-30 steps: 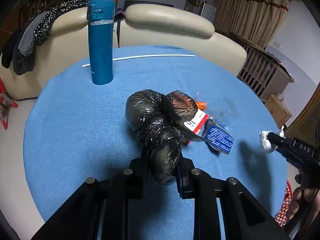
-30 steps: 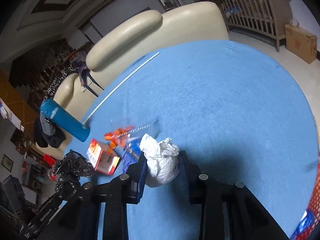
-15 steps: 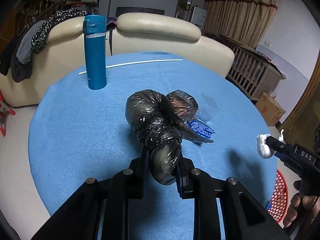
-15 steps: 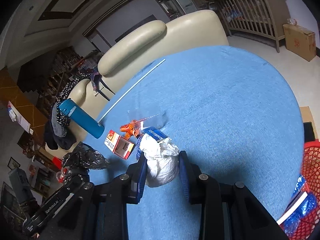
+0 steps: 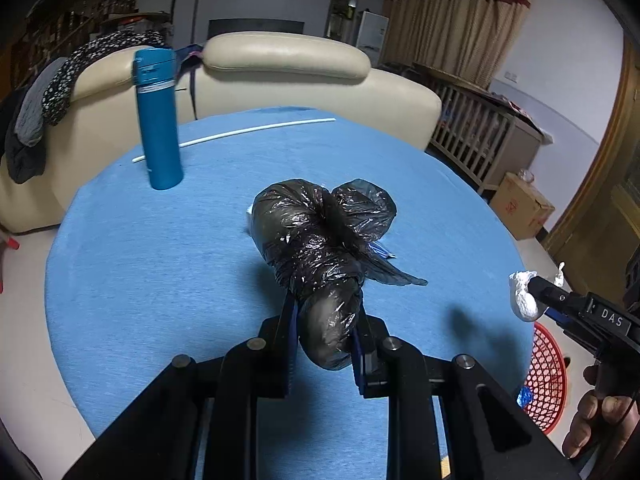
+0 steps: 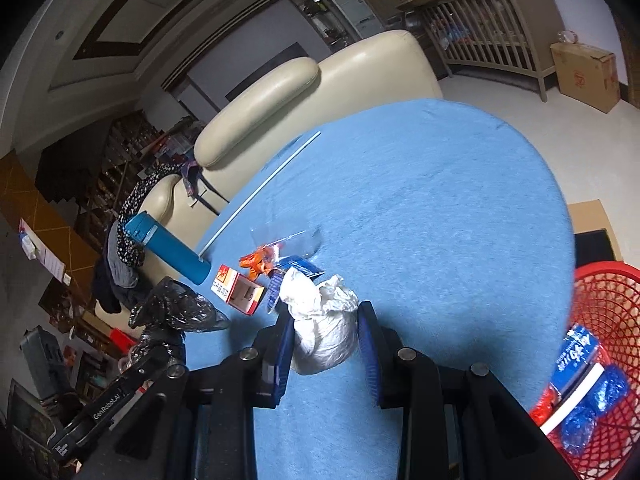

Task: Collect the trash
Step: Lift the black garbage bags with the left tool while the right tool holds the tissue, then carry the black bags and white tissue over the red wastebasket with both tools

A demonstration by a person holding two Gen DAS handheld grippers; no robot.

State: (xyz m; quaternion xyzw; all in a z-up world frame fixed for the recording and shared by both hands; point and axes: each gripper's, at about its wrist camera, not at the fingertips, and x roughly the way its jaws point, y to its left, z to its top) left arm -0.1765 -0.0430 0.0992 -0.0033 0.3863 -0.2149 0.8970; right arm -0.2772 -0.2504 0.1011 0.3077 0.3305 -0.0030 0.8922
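Observation:
My left gripper (image 5: 325, 330) is shut on a crumpled black plastic bag (image 5: 320, 240) and holds it above the round blue table (image 5: 160, 260). It also shows in the right wrist view (image 6: 172, 314). My right gripper (image 6: 325, 334) is shut on a white paper wad (image 6: 320, 328), seen from the left wrist view (image 5: 522, 300) near the table's right edge. On the table lie a red and white carton (image 6: 237, 289), an orange wrapper (image 6: 258, 260), a blue packet (image 6: 294, 270) and clear plastic (image 6: 288, 240). A red mesh basket (image 6: 600, 296) stands on the floor at the right, with blue packets inside.
A tall blue flask (image 5: 157, 120) stands at the table's far left. A thin white rod (image 5: 240, 133) lies along the far edge. A cream sofa (image 5: 288, 68) with clothes is behind. A cardboard box (image 5: 522, 210) and a wooden crib (image 5: 476, 136) stand on the right.
Both grippers have pulled back and up from the table with their loads. The right gripper has swung toward the table's right edge, and the red basket has come into view.

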